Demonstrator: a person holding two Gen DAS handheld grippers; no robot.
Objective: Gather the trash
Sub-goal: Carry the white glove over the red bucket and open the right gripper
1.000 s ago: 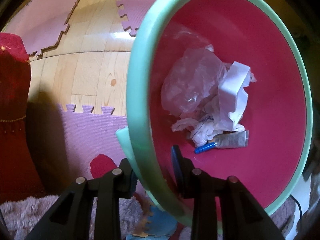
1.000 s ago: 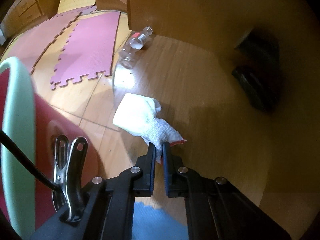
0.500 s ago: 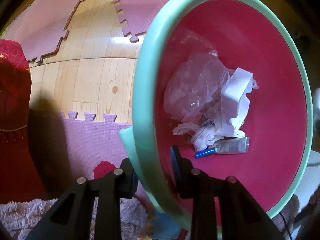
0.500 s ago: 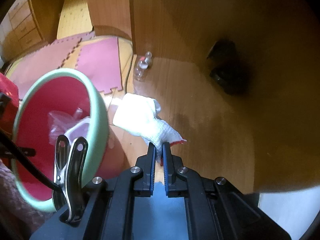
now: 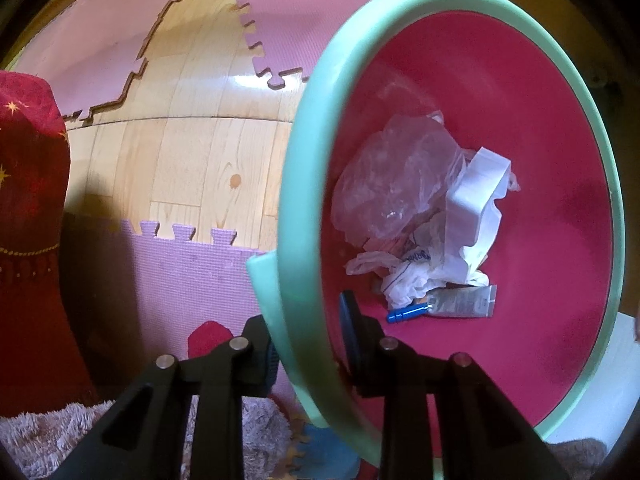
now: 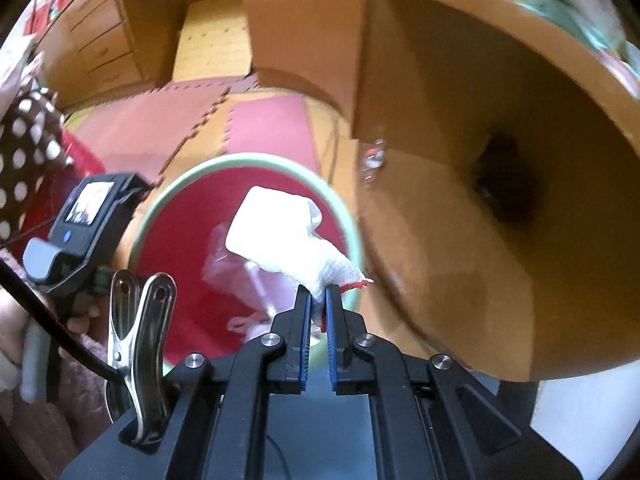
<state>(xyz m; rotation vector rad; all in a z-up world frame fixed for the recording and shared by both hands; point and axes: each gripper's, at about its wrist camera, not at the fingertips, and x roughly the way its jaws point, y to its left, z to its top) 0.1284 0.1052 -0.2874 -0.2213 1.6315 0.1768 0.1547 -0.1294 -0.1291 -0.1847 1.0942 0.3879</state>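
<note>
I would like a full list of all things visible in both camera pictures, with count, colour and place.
bin: one, mint rim, red inside, clamped by the left gripper
clear plastic wrap: one, inside the bin
white packaging: one, inside the bin
tube: one, silver with blue cap, bin bottom
white glove: one, red cuff edge, over the bin
clear bottle: one, floor by the cabinet
foam mats: several, pink, wooden floor
left gripper: black, its jaws closing on the bin rim
right gripper: black, gripping the glove

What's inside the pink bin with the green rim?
Inside the bin lie a crumpled clear plastic bag, white paper scraps and a small tube with a blue cap. Whatever is under the pile is covered.
</note>
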